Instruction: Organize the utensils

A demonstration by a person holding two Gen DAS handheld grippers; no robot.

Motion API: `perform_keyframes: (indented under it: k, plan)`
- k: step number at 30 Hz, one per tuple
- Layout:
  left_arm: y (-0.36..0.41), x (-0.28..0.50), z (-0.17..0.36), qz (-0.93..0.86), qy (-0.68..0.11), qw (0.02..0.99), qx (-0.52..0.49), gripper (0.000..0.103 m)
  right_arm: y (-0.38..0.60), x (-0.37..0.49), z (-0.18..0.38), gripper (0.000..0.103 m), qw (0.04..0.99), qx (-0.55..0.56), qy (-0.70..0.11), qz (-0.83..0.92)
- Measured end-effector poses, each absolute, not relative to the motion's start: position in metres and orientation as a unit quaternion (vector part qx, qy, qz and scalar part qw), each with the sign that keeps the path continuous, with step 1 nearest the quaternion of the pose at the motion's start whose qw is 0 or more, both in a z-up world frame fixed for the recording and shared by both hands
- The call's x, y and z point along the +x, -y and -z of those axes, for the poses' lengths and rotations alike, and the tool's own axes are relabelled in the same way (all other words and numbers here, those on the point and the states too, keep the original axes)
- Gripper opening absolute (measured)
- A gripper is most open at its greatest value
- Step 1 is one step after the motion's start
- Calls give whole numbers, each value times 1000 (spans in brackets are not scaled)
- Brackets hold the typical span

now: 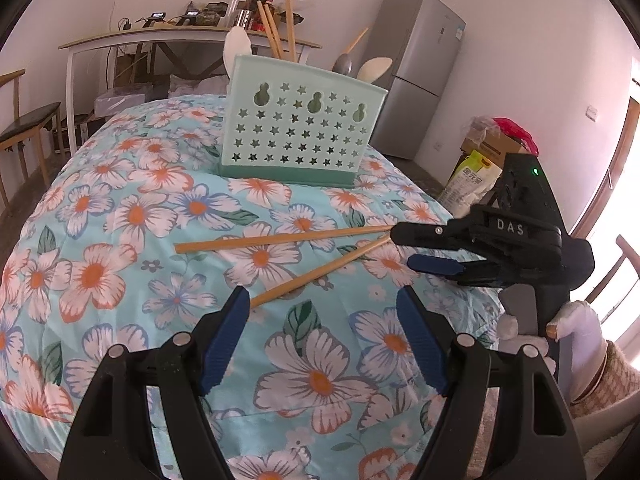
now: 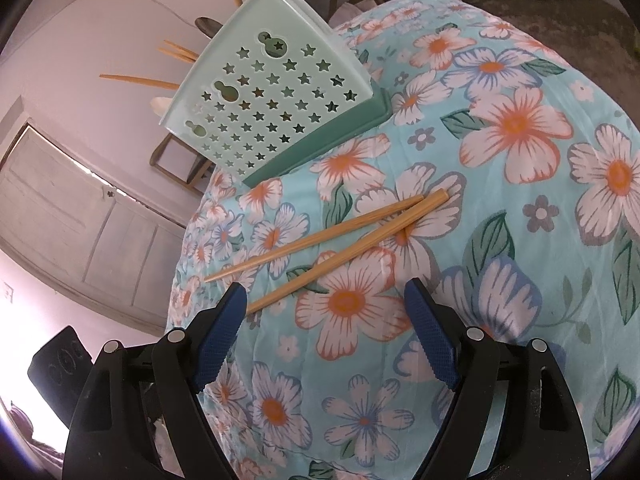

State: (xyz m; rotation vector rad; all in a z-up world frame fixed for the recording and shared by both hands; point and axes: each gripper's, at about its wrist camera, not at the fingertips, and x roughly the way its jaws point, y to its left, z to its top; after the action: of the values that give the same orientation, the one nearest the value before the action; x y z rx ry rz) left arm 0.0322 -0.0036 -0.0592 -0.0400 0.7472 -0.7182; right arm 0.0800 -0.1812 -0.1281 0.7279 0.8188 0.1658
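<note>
**Two chopsticks left, both jaws empty**

We held the left gripper (image 1: 320, 336) and right gripper (image 2: 324, 328) open, gripping nothing. Two chopsticks (image 2: 320, 240) lay crossed on the floral cloth (image 1: 120, 240), apart from the holder (image 1: 300, 128). Pinching one could roll the other away.

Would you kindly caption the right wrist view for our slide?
Open right hand-held gripper poised over two loose chopsticks on the floral cloth, mint utensil holder behind.
</note>
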Motion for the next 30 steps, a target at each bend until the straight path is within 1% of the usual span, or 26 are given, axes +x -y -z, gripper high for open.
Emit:
perform_keyframes:
  k: [25,30]
  plan:
    - [16,27,58,361,-354,863,5,74,181,77,129,78,848,359,-382,-82]
    - [18,23,55,379,-353,855,8,70,182,78,129,79,846,362,-383,-83]
